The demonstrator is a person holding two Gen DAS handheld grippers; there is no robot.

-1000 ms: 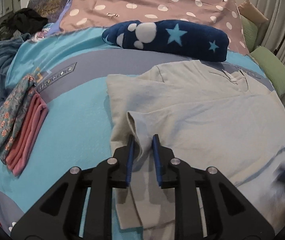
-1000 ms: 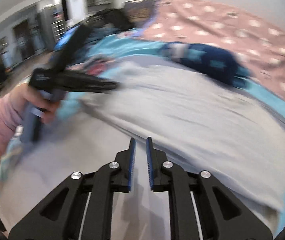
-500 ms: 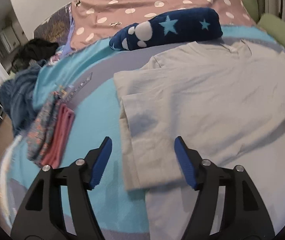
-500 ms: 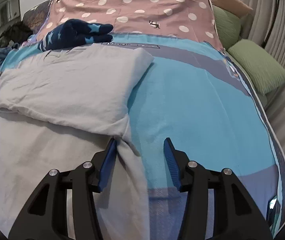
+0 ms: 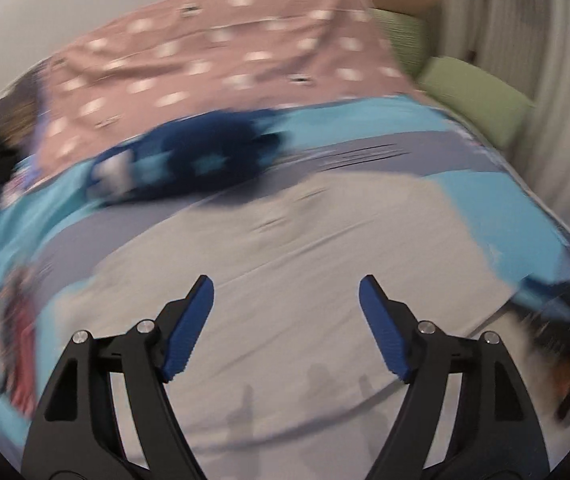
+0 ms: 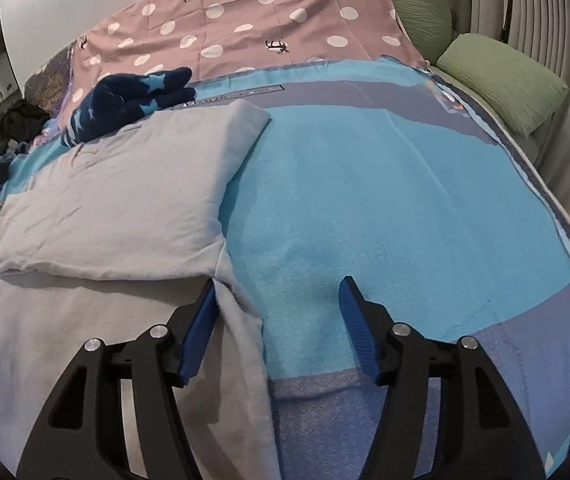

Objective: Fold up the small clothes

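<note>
1. while one pale grey garment (image 6: 97,200) lay partly folded on the blue blanket (image 6: 385,200), the right gripper (image 6: 277,312) had just been opening, its two pads wide apart, the garment's edge just inside the left pad.
2. the left gripper (image 5: 287,312) had also been opening, gaping above the garment (image 5: 285,260), nothing clamped.
3. one navy star-patterned piece (image 6: 125,100) lay just behind the garment.
4. two green pillows (image 6: 501,80) sat by the wall.

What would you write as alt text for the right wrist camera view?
An open right gripper hovers over the edge of a pale grey shirt, partly folded on a blue bedspread; nothing is gripped. Behind lie a navy star-print cloth, a pink dotted sheet and green pillows.
</note>
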